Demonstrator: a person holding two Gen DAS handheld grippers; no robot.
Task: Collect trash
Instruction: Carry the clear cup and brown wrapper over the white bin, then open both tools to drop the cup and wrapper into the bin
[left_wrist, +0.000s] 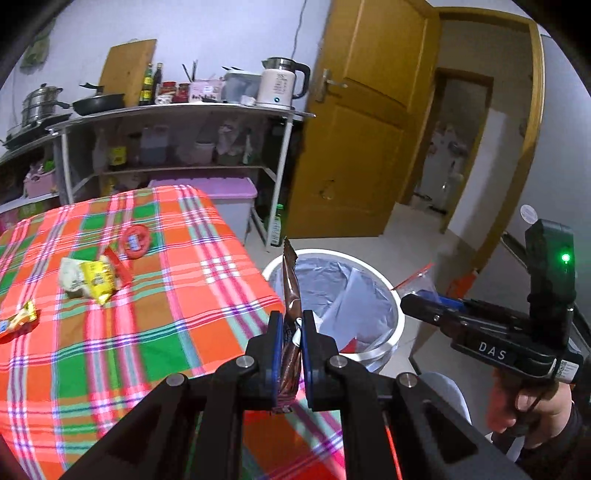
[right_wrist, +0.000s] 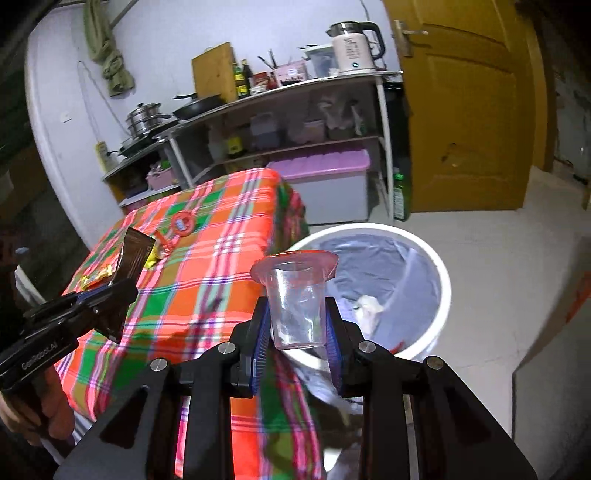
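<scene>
My left gripper is shut on a brown snack wrapper that stands up between its blue pads, at the table's right edge beside the bin. From the right wrist, that wrapper shows at the left. My right gripper is shut on a clear plastic cup with a reddish rim, held upright just short of the bin. The white trash bin with a grey liner holds crumpled paper; it also appears as the trash bin in the left wrist view.
A plaid-covered table carries a yellow packet, an orange wrapper and a red ring-shaped item. A shelf rack with a kettle and pans stands behind. A yellow door is open. A hand holds the right gripper.
</scene>
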